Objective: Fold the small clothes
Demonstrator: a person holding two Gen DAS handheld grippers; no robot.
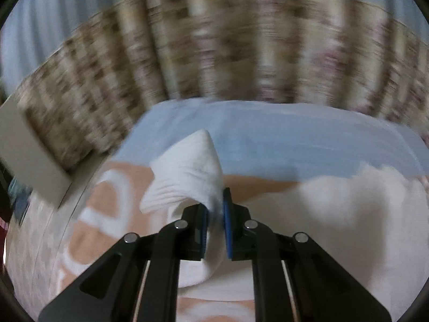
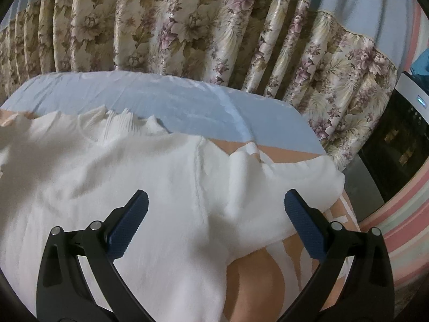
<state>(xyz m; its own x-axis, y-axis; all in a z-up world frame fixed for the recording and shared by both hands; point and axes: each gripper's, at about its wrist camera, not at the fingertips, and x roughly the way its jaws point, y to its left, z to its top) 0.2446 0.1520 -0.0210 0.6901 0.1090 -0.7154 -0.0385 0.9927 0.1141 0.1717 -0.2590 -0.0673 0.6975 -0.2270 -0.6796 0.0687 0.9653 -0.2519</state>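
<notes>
A white knitted sweater (image 2: 134,177) lies spread on the bed, its ribbed collar toward the blue sheet. In the left wrist view my left gripper (image 1: 215,206) is shut on a ribbed cuff or sleeve end (image 1: 187,166) of the white sweater, which sticks up ahead of the blue pads; the picture is blurred by motion. The rest of the sweater (image 1: 348,214) shows to the right. In the right wrist view my right gripper (image 2: 215,206) stands open above the sweater's body, near its right sleeve (image 2: 295,177), with nothing between its fingers.
The bed carries a light blue sheet (image 2: 161,99) and a peach-and-white patterned cover (image 2: 254,276). Flowered curtains (image 2: 187,26) hang behind the bed. A dark appliance with a small lit display (image 2: 396,145) stands at the right. A pale flat board (image 1: 32,161) shows at the left.
</notes>
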